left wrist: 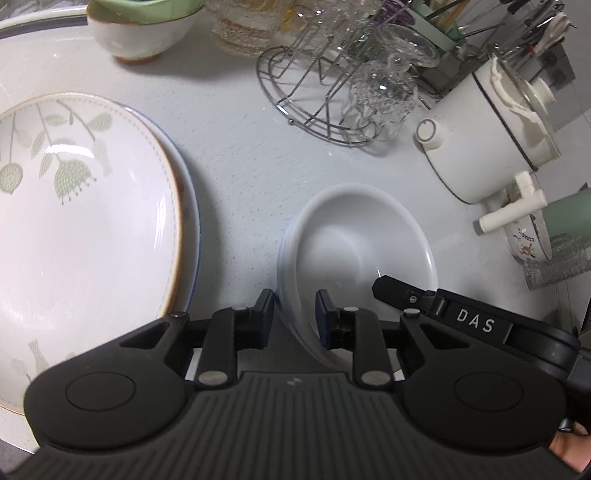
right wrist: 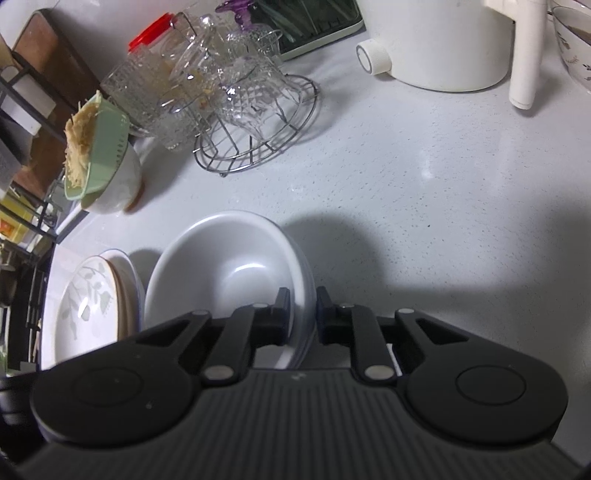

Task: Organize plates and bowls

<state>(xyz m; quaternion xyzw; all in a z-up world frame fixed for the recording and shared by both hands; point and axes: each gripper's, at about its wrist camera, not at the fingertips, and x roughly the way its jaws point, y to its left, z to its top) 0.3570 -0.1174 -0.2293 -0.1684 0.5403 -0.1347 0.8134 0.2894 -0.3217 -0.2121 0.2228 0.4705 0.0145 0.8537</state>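
Observation:
A stack of plain white bowls (left wrist: 354, 243) (right wrist: 229, 266) stands on the pale counter. My left gripper (left wrist: 294, 315) is shut on the stack's left rim, one pad outside the wall and one inside. My right gripper (right wrist: 303, 314) is shut on the opposite rim, with the rims pinched between its pads. In the left wrist view one of the right gripper's fingers (left wrist: 391, 290) shows inside the bowl at the right rim. A stack of leaf-patterned plates (left wrist: 85, 221) (right wrist: 88, 306) lies just left of the bowls.
Behind the bowls a wire rack (left wrist: 332, 103) (right wrist: 255, 122) holds cut-glass cups. A white pot (left wrist: 491, 136) (right wrist: 436, 40) sits at the back right. A white bowl carrying a green colander (left wrist: 144, 33) (right wrist: 103, 173) stands at the back left. Bare counter (right wrist: 424, 184) lies right of the bowls.

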